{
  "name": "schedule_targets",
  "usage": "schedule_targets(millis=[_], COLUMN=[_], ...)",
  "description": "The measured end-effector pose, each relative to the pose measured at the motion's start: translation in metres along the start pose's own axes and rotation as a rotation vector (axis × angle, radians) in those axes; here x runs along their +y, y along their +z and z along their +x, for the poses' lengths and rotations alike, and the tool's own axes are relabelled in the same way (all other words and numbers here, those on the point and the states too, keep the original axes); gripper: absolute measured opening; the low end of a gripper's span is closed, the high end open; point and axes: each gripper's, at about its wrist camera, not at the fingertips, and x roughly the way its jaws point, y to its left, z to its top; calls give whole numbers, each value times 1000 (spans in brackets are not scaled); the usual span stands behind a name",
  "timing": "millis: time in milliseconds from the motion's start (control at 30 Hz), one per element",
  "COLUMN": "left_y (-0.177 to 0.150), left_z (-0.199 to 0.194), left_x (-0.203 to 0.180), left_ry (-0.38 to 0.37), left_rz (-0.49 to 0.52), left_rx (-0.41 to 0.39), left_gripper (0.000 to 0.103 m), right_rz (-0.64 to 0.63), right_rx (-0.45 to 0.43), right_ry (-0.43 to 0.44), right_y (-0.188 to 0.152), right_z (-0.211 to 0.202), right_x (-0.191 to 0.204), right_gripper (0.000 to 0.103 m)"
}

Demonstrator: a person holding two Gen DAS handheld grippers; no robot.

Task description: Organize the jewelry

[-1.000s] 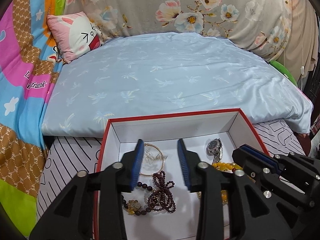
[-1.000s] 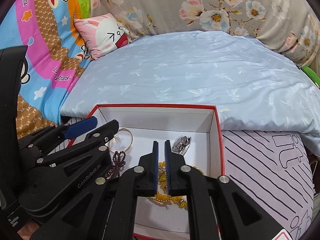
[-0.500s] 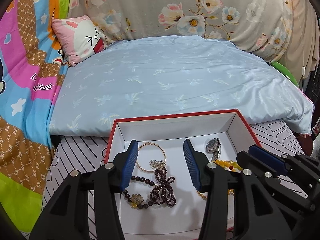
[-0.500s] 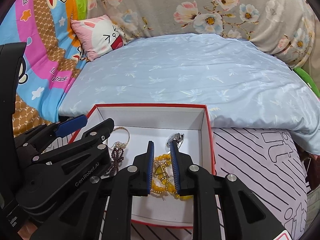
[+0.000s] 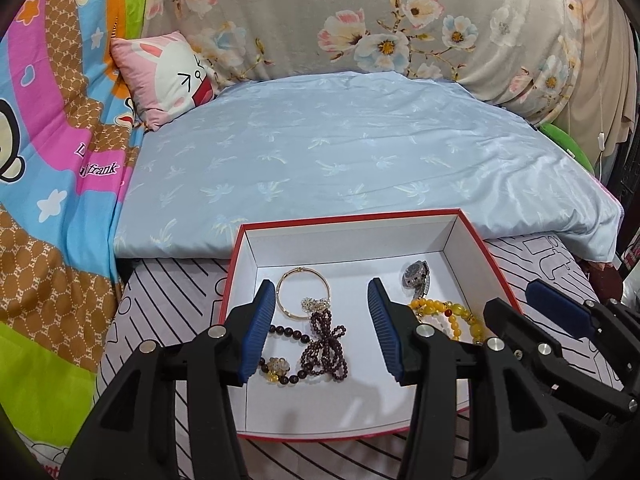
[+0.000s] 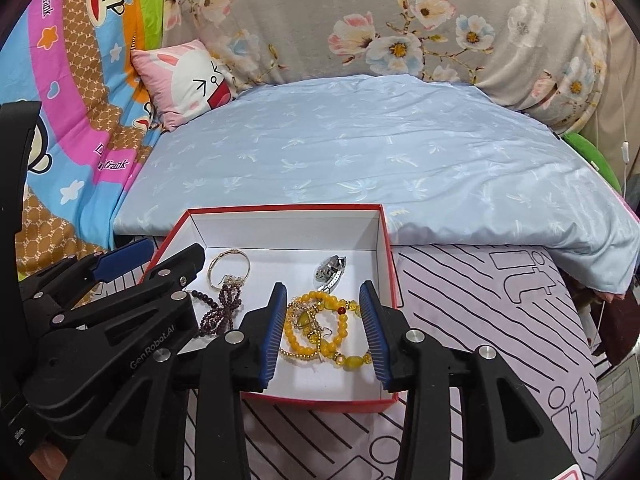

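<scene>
A red box with a white inside [image 5: 476, 240] [image 6: 390, 256] lies on the striped bedding. In it lie a gold bangle [image 5: 304, 294] [image 6: 229, 265], dark purple beads [image 5: 324, 344] [image 6: 224, 308], a silver watch [image 5: 417, 280] [image 6: 331, 271] and yellow bead bracelets [image 5: 452, 316] [image 6: 320, 332]. My left gripper [image 5: 322, 328] hovers open above the purple beads, holding nothing. My right gripper [image 6: 323, 328] hangs over the yellow bracelets with its jaws opening; the bracelets rest on the box floor, free of the pads.
A pale blue quilt [image 5: 340, 152] covers the bed behind the box. A pink rabbit cushion [image 5: 168, 76] leans at the back left against a floral cover [image 6: 400, 20]. A bright cartoon blanket [image 5: 48, 160] runs along the left. Striped sheet [image 6: 500, 320] surrounds the box.
My right gripper went from nearly shut to open, and the yellow bracelets stayed in the box. Both grippers drew back and up from the box. The left jaws widened slightly.
</scene>
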Motion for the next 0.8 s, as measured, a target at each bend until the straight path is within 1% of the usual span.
schedule_targets(millis=[267,333,400,633,733,800], left_y=[-5,-7,-9,-17,-22,-26], left_z=[-13,-16,-19,-25,-24,-24], left_x=[-3,-3,-3,-1,1,2], left_ry=[1,12,19,30,34,32], left_rz=[2,1,1,-11,-18,-22], left_rx=[-2,-5,-9,-2,2,9], left_gripper=[47,52,54,56,60,60], right_rz=[2,5,8,12,7,4], right_rx=[-9,-11,-11,-19,-17,-11], right_ry=[-16,-19,-21,-53,-63,-66], right_y=[-5,-8,-9,-17,-22,-26], right_z=[-15,-17,-19,-24,-25,-25], right_x=[-1,-1,-1,1,2,4], right_gripper=[41,41,41,48,48,48])
